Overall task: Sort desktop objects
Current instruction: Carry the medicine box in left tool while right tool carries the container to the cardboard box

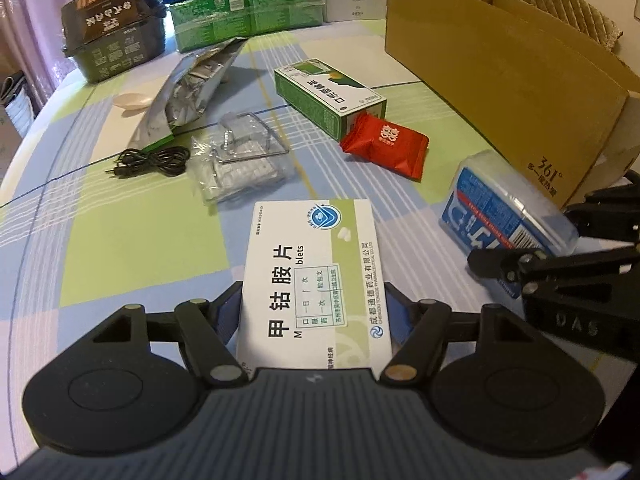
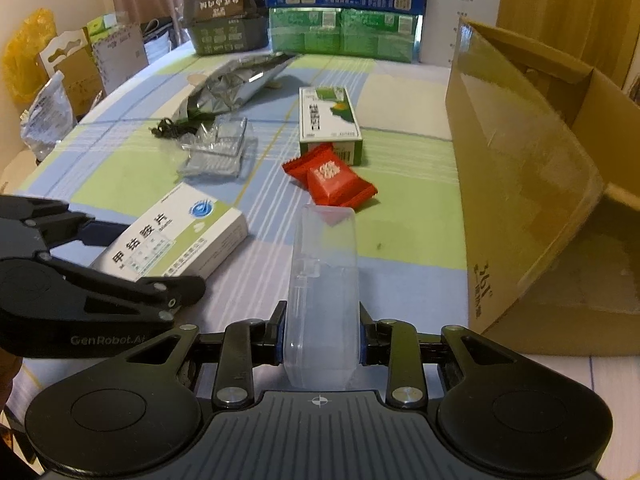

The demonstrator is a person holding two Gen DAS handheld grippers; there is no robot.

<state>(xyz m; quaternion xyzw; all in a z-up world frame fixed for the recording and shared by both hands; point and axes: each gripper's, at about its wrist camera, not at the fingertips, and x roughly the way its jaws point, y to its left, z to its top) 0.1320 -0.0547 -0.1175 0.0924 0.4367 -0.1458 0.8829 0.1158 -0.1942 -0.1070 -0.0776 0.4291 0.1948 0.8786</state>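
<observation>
My left gripper (image 1: pixel 314 312) is shut on a white medicine box (image 1: pixel 316 276) with black Chinese lettering, held flat, low over the checked tablecloth. In the right wrist view the same white medicine box (image 2: pixel 176 240) sits between the left gripper's (image 2: pixel 148 258) black fingers. My right gripper (image 2: pixel 322 340) is shut on a clear plastic case (image 2: pixel 324 288), gripped by its sides. The left wrist view shows this case's blue label (image 1: pixel 500 216) and the right gripper (image 1: pixel 528 236) around it. An open cardboard box (image 2: pixel 520 184) stands just right of the case.
A red candy packet (image 2: pixel 332 180) leans on a green-white medicine box (image 2: pixel 328 120). Further left lie a clear bag of white pieces (image 1: pixel 240 164), a black cable (image 1: pixel 152 162), a silver foil bag (image 1: pixel 196 88) and a spoon (image 1: pixel 132 102). Stacked cartons (image 1: pixel 248 12) line the far edge.
</observation>
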